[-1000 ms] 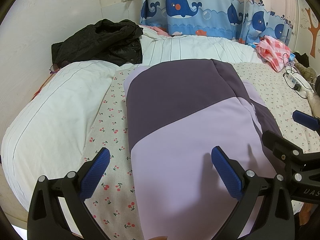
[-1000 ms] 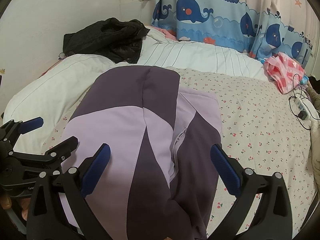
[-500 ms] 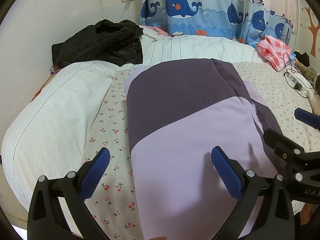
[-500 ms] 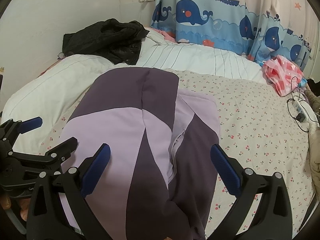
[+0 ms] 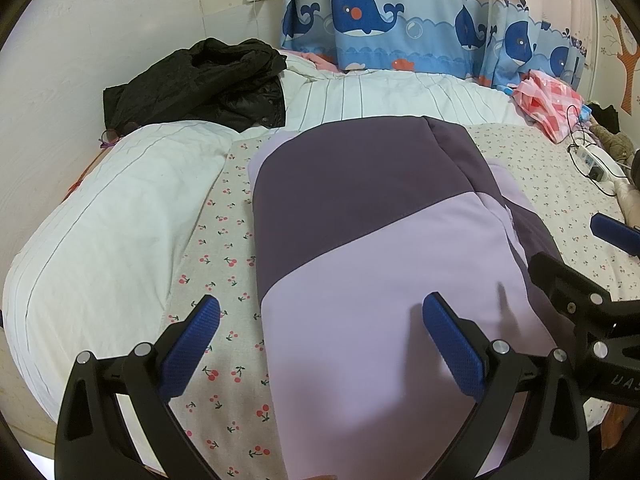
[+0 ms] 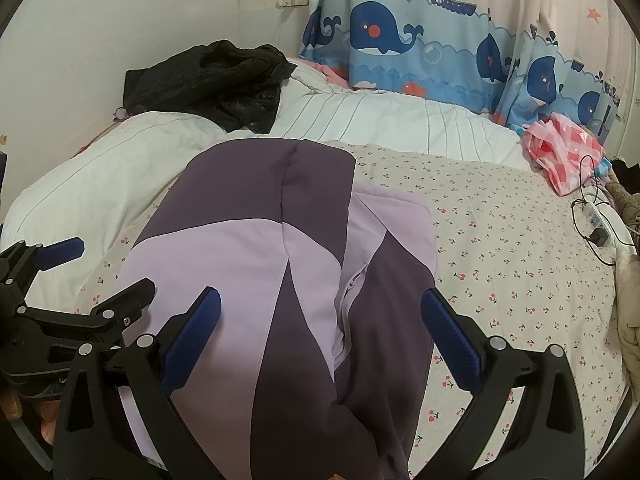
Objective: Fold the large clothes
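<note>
Left wrist view: jacket (image 5: 372, 248), two-tone purple and lilac, lies partly folded lengthwise on the cherry-print sheet (image 5: 224, 248) near the bed's front edge, its dark upper panel pointing toward the whale curtain (image 5: 384, 28). The left gripper (image 5: 320, 332) hovers over the garment's near left margin with its fingers spread wide and nothing between them; one blue pad (image 5: 192, 344) sits above bare sheet and the other above lilac cloth, a straddle that suits taking the left edge. The right gripper (image 5: 580, 264) enters at the right border, close beside the jacket's far side. A white quilt (image 5: 112, 216) is pushed aside along the left and back, probably to keep a flat working area, and a black garment (image 5: 200, 80) is heaped on it by the wall. Right wrist view: the jacket (image 6: 256, 256) shows one side already turned inward, a zipper line running down the overlap. The right gripper (image 6: 320, 332) is likewise open and empty, its pads bracketing the near hem over the darker panel. The left gripper (image 6: 72, 280) appears at the left border, level with its partner, a paired stance that suggests a two-handed lift of the near hem for a crosswise fold. A pink checked bag (image 6: 564, 152) and a power strip (image 6: 596, 216) lie well apart at the right.
</note>
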`<action>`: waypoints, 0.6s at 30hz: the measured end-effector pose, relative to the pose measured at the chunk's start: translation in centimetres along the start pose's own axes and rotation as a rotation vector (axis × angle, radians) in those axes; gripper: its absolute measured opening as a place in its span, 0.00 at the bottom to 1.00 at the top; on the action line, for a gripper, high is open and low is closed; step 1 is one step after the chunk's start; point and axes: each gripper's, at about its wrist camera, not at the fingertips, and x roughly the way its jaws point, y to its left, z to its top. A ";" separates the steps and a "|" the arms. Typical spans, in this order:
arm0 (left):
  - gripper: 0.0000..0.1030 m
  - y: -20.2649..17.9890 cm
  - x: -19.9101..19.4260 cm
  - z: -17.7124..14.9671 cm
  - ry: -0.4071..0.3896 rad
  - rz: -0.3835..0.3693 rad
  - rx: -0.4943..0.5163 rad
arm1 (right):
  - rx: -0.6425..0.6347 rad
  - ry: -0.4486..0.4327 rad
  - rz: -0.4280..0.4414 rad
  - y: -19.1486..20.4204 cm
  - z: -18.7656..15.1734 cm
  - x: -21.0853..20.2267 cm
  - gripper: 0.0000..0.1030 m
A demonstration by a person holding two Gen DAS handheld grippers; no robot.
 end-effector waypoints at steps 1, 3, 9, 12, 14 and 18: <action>0.94 0.2 0.0 0.0 0.000 -0.001 0.000 | 0.001 0.000 -0.002 0.0 0.0 0.0 0.94; 0.94 0.0 0.1 0.0 0.001 0.000 0.000 | 0.000 0.000 -0.003 0.0 0.1 0.1 0.94; 0.94 0.1 0.1 0.1 0.001 0.000 0.000 | 0.001 0.000 -0.002 0.0 0.0 0.1 0.94; 0.94 0.0 0.1 0.1 0.000 0.003 0.002 | 0.000 0.001 -0.003 0.0 0.0 0.1 0.94; 0.94 0.1 0.2 0.1 0.001 0.001 0.002 | 0.001 0.000 -0.002 0.0 0.0 0.1 0.94; 0.94 0.1 0.1 0.1 0.000 0.002 0.002 | 0.000 0.000 -0.002 0.0 0.0 0.1 0.94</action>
